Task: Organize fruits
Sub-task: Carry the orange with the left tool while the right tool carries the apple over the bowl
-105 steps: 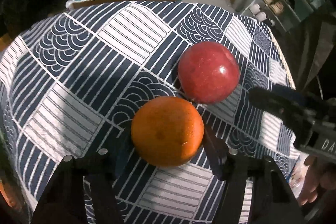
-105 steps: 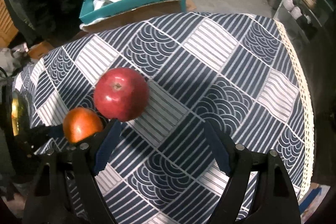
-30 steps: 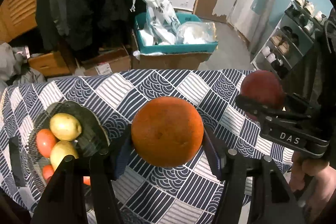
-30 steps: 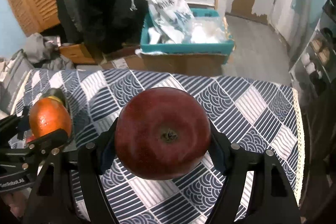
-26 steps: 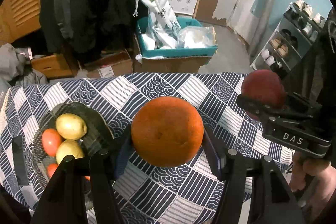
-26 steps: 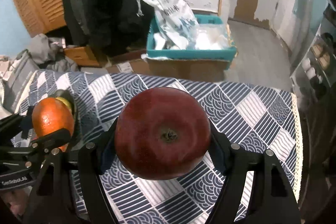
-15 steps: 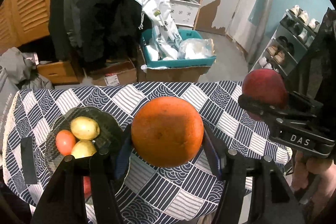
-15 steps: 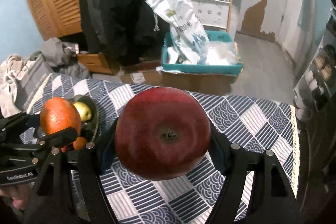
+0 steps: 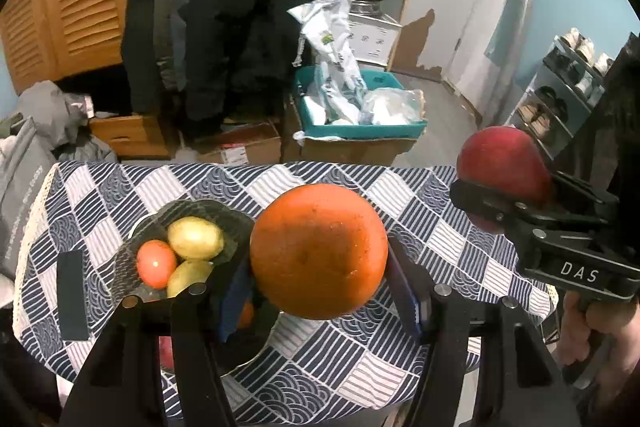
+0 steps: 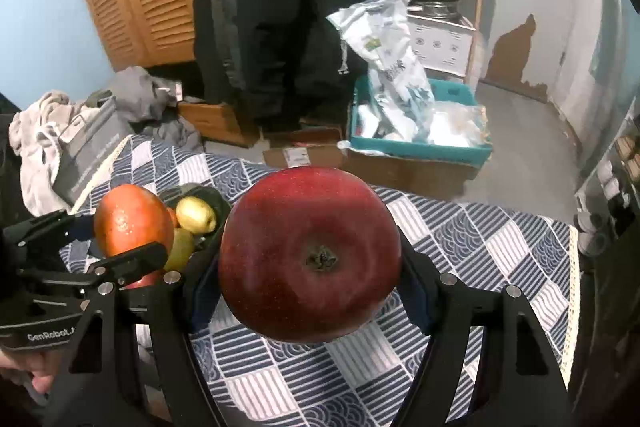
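Observation:
My left gripper (image 9: 320, 287) is shut on an orange (image 9: 319, 251) and holds it well above the table. My right gripper (image 10: 310, 291) is shut on a red apple (image 10: 310, 253), also held high. The apple also shows in the left wrist view (image 9: 502, 163), the orange in the right wrist view (image 10: 130, 217). A dark bowl (image 9: 188, 211) on the left of the table holds yellow fruit (image 9: 195, 239), a tomato (image 9: 156, 263) and other fruit partly hidden behind my left fingers.
The table has a blue and white patterned cloth (image 9: 420, 227). A black strip (image 9: 72, 295) lies left of the bowl. Beyond the table stand a teal crate with bags (image 9: 356, 111), cardboard boxes, hanging coats, a wooden shelf and a shoe rack (image 9: 560, 95).
Both grippers have risen and pulled back with their fruit, so the whole table and more of the room show. The bowl now sits nearer the middle of the left view.

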Available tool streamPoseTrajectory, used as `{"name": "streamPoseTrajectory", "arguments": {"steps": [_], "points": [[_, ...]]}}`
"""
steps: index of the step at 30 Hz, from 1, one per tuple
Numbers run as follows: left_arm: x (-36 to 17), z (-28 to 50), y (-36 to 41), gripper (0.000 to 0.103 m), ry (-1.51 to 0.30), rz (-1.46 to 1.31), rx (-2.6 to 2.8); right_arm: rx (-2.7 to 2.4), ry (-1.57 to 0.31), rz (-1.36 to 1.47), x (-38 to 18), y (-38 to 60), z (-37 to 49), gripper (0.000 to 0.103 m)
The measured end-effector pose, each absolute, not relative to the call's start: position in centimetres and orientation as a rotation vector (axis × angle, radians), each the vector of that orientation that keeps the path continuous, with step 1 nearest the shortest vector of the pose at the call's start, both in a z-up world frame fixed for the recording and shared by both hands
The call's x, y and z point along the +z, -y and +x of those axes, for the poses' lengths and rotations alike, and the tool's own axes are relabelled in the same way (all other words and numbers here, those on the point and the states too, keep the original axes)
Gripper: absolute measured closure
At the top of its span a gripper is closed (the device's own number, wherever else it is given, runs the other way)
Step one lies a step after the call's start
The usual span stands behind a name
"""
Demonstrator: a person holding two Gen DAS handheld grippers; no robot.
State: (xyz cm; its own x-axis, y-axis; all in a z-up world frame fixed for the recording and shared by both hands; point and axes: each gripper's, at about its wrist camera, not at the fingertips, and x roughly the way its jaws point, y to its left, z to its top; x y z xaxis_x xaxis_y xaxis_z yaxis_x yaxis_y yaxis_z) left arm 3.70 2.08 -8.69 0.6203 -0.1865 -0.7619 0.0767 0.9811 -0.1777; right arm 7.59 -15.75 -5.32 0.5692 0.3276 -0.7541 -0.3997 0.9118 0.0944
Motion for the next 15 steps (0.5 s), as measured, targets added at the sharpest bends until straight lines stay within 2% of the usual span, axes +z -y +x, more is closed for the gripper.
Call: {"name": "streamPoseTrajectory", "arguments": {"steps": [15], "points": [[-11.4, 3.6, -9.0, 0.038, -0.934, -0.206, -0.009, 0.54, -0.939, -0.103, -8.4, 8.2, 9.7, 0.028]]}}
